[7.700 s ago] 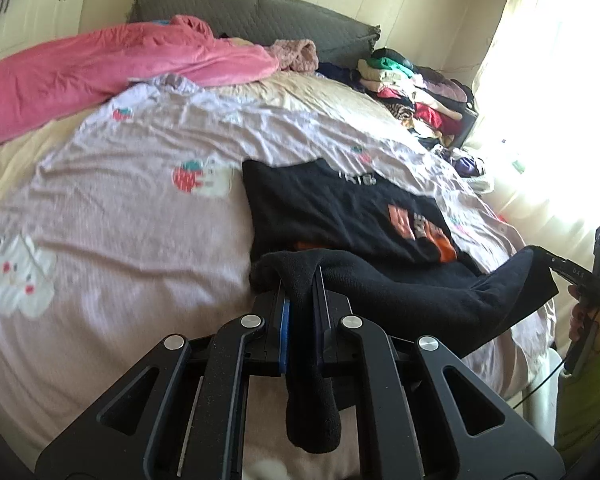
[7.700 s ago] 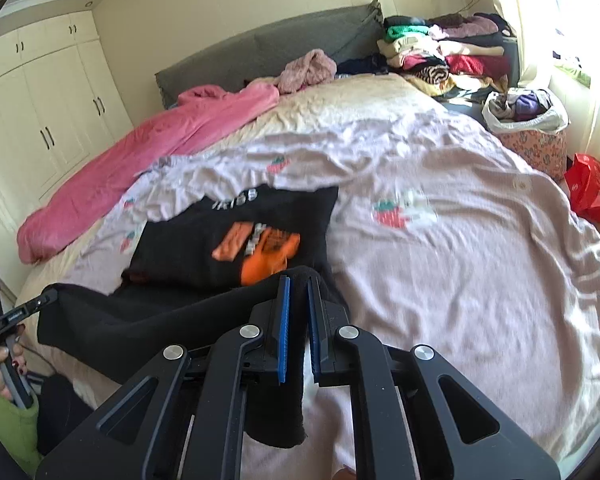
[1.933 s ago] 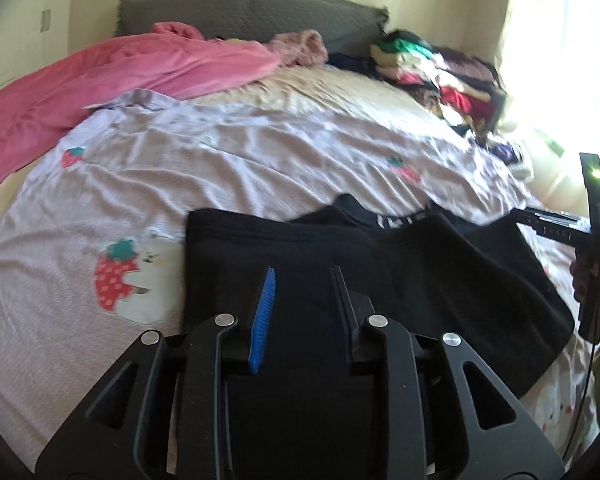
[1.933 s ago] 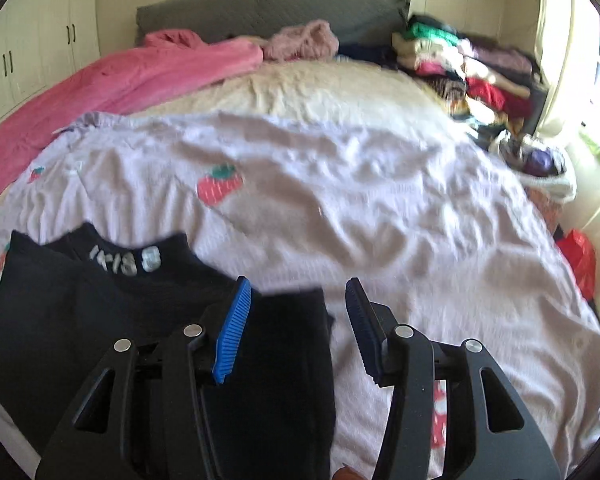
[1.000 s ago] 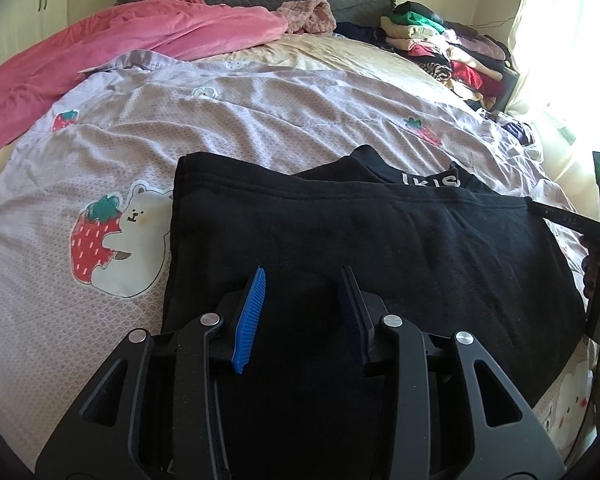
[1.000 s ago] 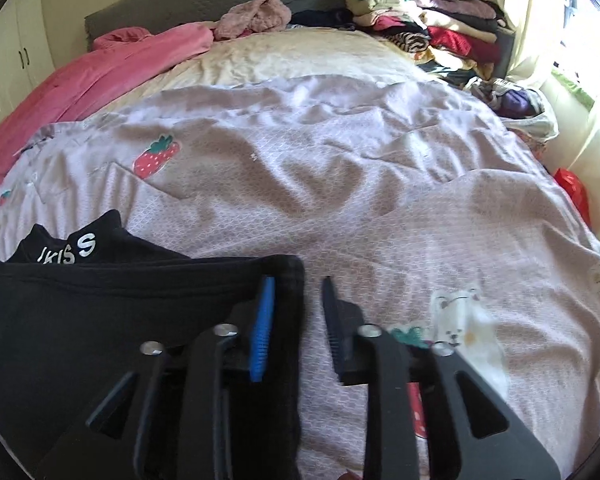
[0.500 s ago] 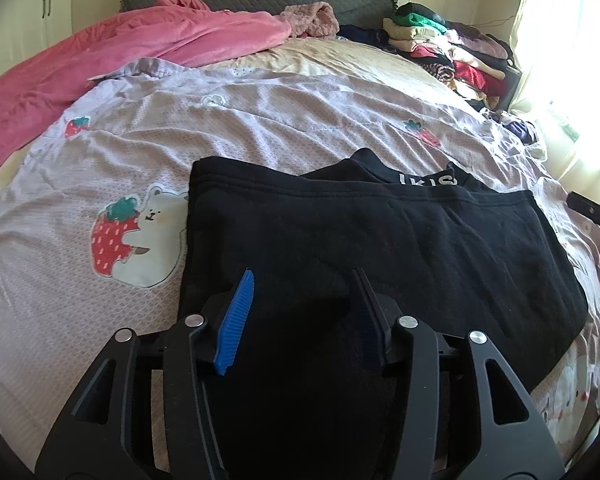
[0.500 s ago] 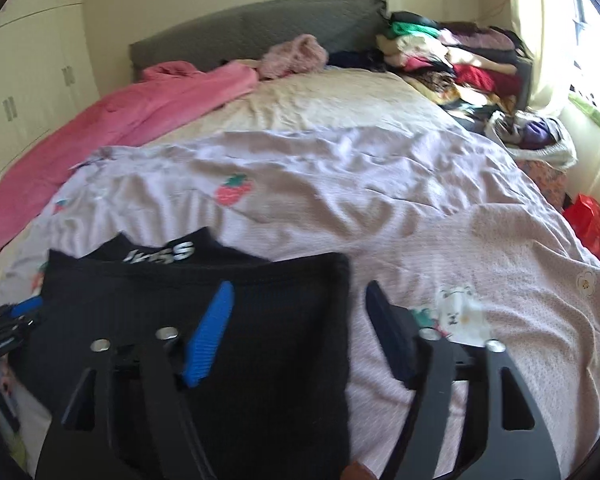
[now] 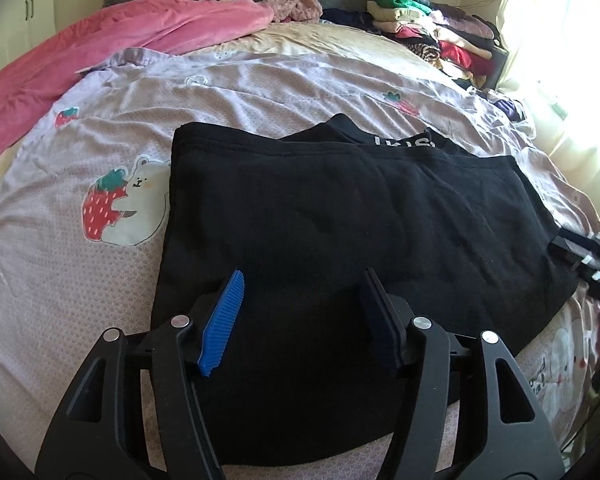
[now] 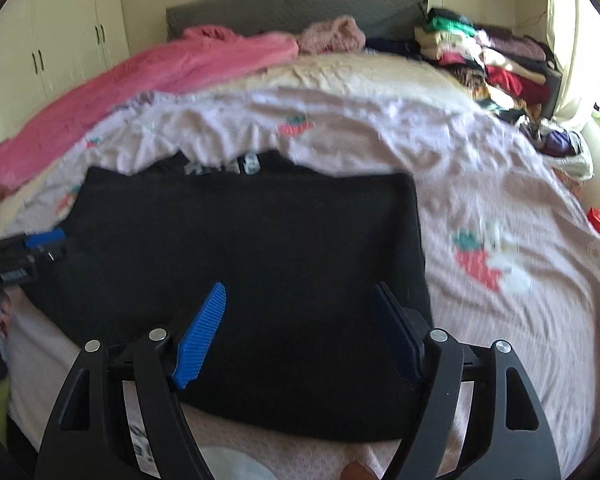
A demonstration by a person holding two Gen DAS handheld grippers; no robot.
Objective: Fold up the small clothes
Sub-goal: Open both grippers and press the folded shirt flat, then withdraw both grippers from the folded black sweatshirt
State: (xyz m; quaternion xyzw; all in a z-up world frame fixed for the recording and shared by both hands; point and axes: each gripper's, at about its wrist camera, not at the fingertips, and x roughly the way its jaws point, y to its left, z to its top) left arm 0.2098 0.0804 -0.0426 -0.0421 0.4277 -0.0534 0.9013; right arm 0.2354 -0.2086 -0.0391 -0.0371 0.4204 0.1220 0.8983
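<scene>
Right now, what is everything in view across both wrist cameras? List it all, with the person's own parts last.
black garment: one, black, folded flat on the near part of the bed
bedspread: one, lilac with strawberry-bear prints, under the garment
pink blanket: one, pink, far left of bed
headboard: one, grey, far end
clothes pile: one, mixed colours, far right
wardrobe: one, cream, left wall
left gripper: black with blue pads, jaws opening, nothing between them
right gripper: same, open, empty
</scene>
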